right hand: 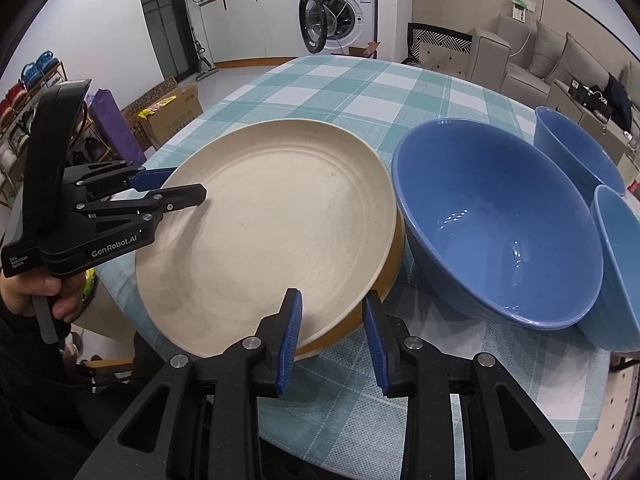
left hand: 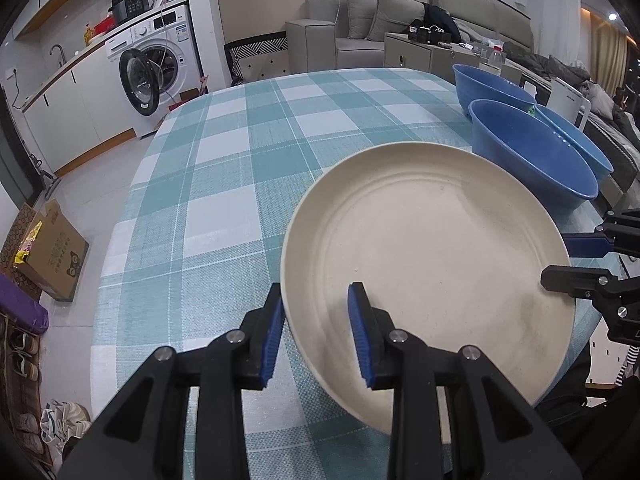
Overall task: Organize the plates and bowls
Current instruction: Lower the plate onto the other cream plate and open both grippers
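A cream plate (left hand: 432,240) (right hand: 264,232) lies on top of an orange plate (right hand: 390,268) on the checked tablecloth. My left gripper (left hand: 316,292) (right hand: 186,182) straddles the cream plate's left rim, one pad outside and one over the plate, with a gap left. My right gripper (right hand: 332,296) (left hand: 556,262) straddles the near right rim of the two stacked plates; its jaws are easing apart and do not press on them. A big blue bowl (right hand: 500,232) (left hand: 528,152) stands right beside the plates. Two more blue bowls (right hand: 568,148) (right hand: 620,260) stand behind and to its right.
The table (left hand: 224,168) with its teal checked cloth stretches bare beyond the plates toward the far edge. A person's hand (right hand: 48,292) holds the left gripper's handle. A washing machine (left hand: 156,64), sofa (left hand: 360,28) and floor boxes (left hand: 56,256) surround the table.
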### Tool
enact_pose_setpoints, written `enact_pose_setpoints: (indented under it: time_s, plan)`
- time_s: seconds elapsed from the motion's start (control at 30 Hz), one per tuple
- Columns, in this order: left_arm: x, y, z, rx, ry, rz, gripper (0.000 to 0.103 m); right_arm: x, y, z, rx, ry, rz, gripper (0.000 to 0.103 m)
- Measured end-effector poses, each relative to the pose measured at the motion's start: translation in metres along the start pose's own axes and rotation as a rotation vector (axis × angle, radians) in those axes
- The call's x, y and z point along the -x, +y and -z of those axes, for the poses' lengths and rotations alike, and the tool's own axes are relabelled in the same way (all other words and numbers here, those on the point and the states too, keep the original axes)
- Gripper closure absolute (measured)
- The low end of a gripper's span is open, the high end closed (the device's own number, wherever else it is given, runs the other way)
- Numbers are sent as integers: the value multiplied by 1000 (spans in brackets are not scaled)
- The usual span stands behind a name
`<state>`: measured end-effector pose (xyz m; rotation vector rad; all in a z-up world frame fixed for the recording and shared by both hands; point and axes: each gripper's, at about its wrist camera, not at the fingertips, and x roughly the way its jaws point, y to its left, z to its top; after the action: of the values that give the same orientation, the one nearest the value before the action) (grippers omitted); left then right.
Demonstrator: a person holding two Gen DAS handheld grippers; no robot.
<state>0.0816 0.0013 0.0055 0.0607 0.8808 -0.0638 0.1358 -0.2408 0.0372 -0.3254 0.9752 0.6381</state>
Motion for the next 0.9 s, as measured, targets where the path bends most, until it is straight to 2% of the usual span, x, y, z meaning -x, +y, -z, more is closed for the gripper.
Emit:
enact_pose_setpoints:
  time_s: [0.27, 0.57, 0.67, 0.73, 0.77, 0.9]
  plan:
    - [0, -1, 0, -5, -3, 6, 72, -2, 1, 2, 25, -1, 45, 68]
    - [-4, -4, 1, -12, 5, 3, 71, -2, 3, 3, 35, -6, 38, 60]
    - [-4, -4, 1, -12, 5, 10, 66, -2, 5, 3, 38, -6, 34, 55]
    - [-3, -6, 2, -16, 2, 6, 54, -2, 5, 4, 39, -5, 36, 54]
    - [-3, -6, 2, -18, -1, 4, 52, -2, 5, 3, 38, -5, 36, 52]
    - [-1, -6, 0, -16, -7, 12, 47, 1, 3, 4, 27, -18, 35, 31]
